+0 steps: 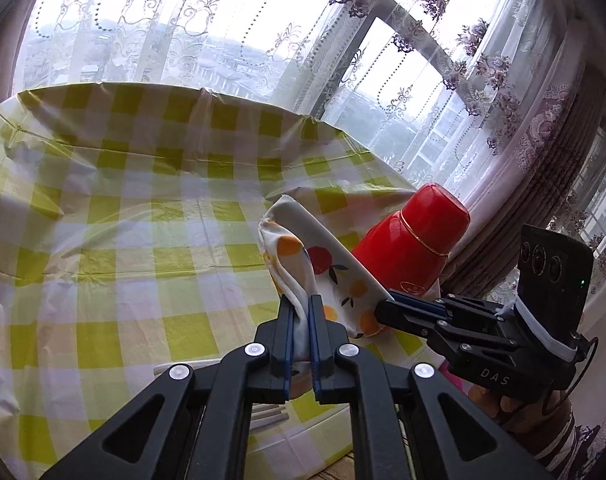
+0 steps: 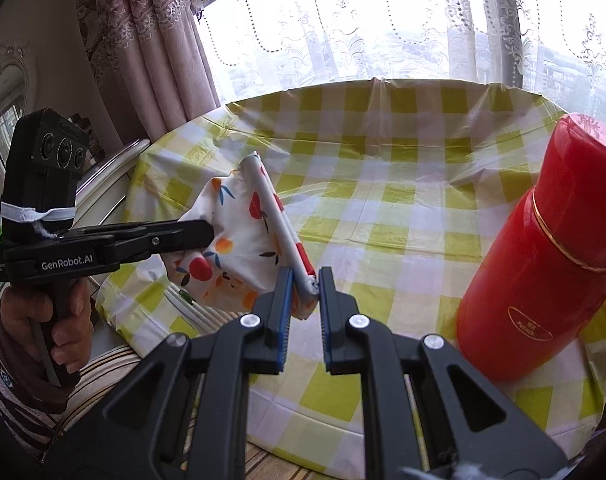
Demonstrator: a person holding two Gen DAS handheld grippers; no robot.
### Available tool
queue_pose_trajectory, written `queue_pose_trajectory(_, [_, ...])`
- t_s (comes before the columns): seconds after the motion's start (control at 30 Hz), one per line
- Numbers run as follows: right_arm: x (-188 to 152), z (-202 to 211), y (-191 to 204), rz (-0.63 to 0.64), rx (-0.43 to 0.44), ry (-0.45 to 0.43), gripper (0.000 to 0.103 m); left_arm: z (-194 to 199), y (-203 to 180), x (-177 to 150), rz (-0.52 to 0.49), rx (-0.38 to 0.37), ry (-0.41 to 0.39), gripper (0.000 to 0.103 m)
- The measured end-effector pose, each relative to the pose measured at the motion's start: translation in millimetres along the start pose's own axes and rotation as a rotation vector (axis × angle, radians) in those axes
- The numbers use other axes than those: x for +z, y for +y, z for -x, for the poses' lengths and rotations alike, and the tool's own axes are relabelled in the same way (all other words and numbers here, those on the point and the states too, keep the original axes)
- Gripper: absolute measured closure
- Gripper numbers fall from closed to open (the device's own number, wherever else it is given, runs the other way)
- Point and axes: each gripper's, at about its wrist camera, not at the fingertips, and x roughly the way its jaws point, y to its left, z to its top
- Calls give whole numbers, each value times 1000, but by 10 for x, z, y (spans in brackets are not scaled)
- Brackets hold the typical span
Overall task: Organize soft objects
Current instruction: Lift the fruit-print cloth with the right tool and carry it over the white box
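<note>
Left wrist view
Left gripper [image 1: 301, 304]: its black jaws with blue pads are clenched on a bunched corner of the white soft cloth printed with orange and red fruit [image 1: 323, 264].
Cloth: it is held lifted above the round table covered in a yellow-and-white checked plastic sheet [image 1: 123, 200], towards the table's right edge, stretched between both tools.
Right gripper [image 1: 387, 306]: it is seen from the side, clamped on the cloth's other end.
Red cylindrical vacuum flask with a gold band [image 1: 415, 240]: it stands at the right edge of the table, behind the cloth.

Right wrist view
Right gripper [image 2: 306, 286]: its blue pads are pressed on a rolled, grey-white edge of the cloth [image 2: 239, 236].
Left gripper [image 2: 209, 234]: it is gripped by a hand [image 2: 47, 320] and closed on the cloth, above the table's left edge.
Flask [image 2: 539, 260]: it stands upright near the right edge of the table [image 2: 383, 208].
</note>
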Motion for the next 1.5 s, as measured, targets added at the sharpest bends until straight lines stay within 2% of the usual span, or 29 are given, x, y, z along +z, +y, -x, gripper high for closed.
queue_pose_trajectory(0.57, [-577, 636, 93, -25, -99, 51, 87, 53, -570, -596, 8, 27, 78, 96])
queue_pose_trajectory(1.0, [-1029, 1176, -4, -85, -167, 76, 87, 41, -1133, -995, -31, -4, 136, 96])
queue_pose_trajectory(1.5, [-1451, 2001, -293, -189, -273, 32, 87, -80, -1969, -1232, -116, -77, 163, 96])
